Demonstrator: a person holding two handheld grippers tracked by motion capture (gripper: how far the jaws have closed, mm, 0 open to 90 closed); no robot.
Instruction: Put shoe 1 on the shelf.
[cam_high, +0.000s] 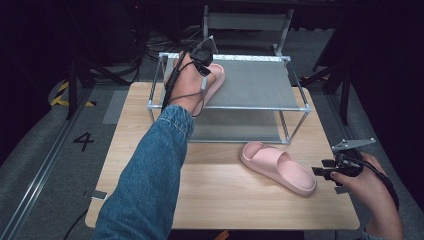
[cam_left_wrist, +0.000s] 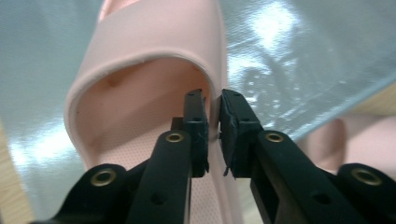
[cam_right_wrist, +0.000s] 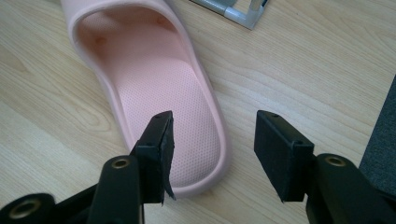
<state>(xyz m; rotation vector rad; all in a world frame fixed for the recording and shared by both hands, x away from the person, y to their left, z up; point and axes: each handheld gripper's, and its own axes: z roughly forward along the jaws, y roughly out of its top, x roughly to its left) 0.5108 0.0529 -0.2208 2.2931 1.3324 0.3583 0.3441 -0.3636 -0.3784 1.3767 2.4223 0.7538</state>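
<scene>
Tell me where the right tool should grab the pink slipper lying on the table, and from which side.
Probably best on a side wall of the slipper near its open heel end, the part nearest the right tool. It lies flat, sole down, heel toward that tool, so come in from the heel with one jaw inside on the footbed and one outside. The rim looks thin enough, and the left tool grips the other slipper this way.

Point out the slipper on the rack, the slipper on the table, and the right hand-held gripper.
slipper on the rack (cam_high: 216, 76), high view, on its pink side edge beside the hand.
slipper on the table (cam_high: 278, 166), high view, on its footbed.
right hand-held gripper (cam_right_wrist: 212, 135), right gripper view, midway between its open fingertips.
</scene>
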